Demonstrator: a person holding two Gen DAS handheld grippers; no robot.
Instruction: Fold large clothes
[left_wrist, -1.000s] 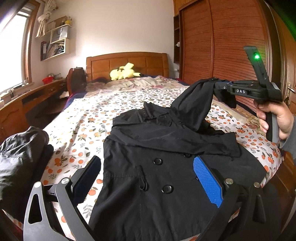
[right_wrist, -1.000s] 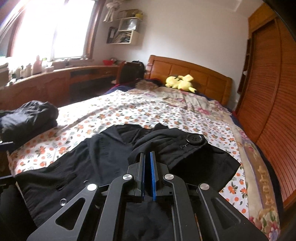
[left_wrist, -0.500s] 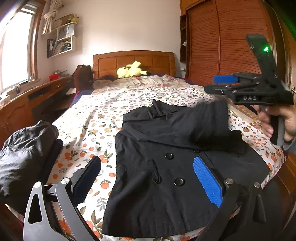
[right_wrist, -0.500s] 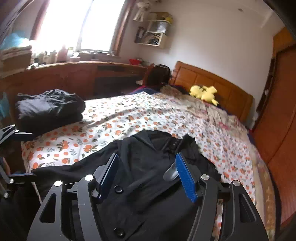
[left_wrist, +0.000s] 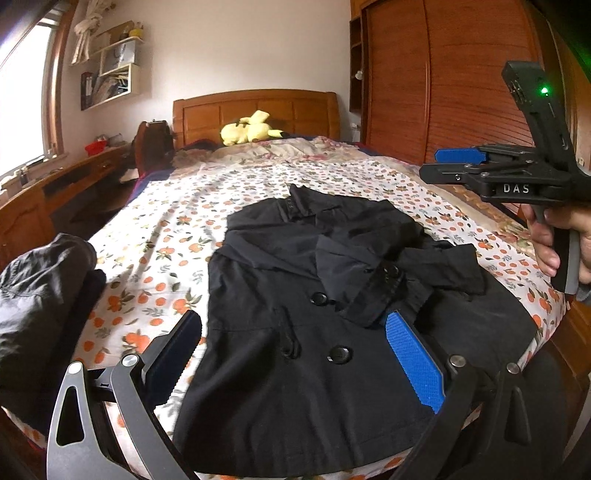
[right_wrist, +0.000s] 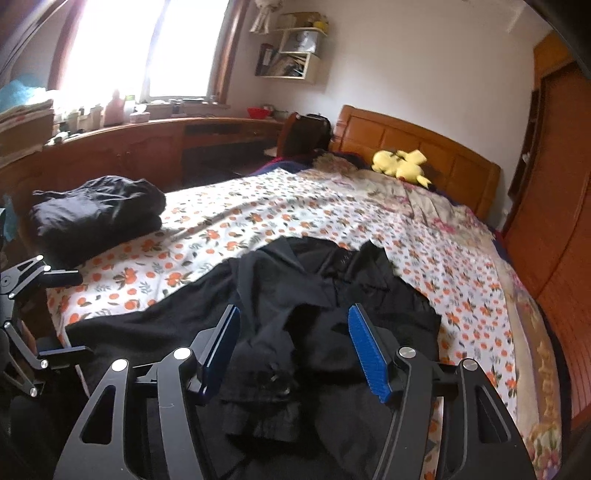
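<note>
A black double-breasted coat (left_wrist: 295, 325) lies flat on the floral bedsheet, collar toward the headboard. Its right sleeve (left_wrist: 388, 273) lies folded across the chest. The coat also shows in the right wrist view (right_wrist: 332, 295), with the sleeve cuff (right_wrist: 269, 384) below my fingers. My left gripper (left_wrist: 291, 354) is open and empty, above the coat's lower part. My right gripper (right_wrist: 293, 350) is open and empty, above the folded sleeve; it also shows in the left wrist view (left_wrist: 443, 166), held in a hand at the right, clear of the coat.
A pile of dark folded clothes (left_wrist: 37, 306) sits at the bed's left front corner, also in the right wrist view (right_wrist: 96, 214). A yellow plush toy (left_wrist: 251, 131) lies by the wooden headboard. A wooden wardrobe (left_wrist: 461, 92) stands right, a desk (right_wrist: 147, 147) left.
My right gripper held the sleeve up, carried it over the coat's chest, then opened and let it drop. It has since lifted back to the right. The left gripper stayed open.
</note>
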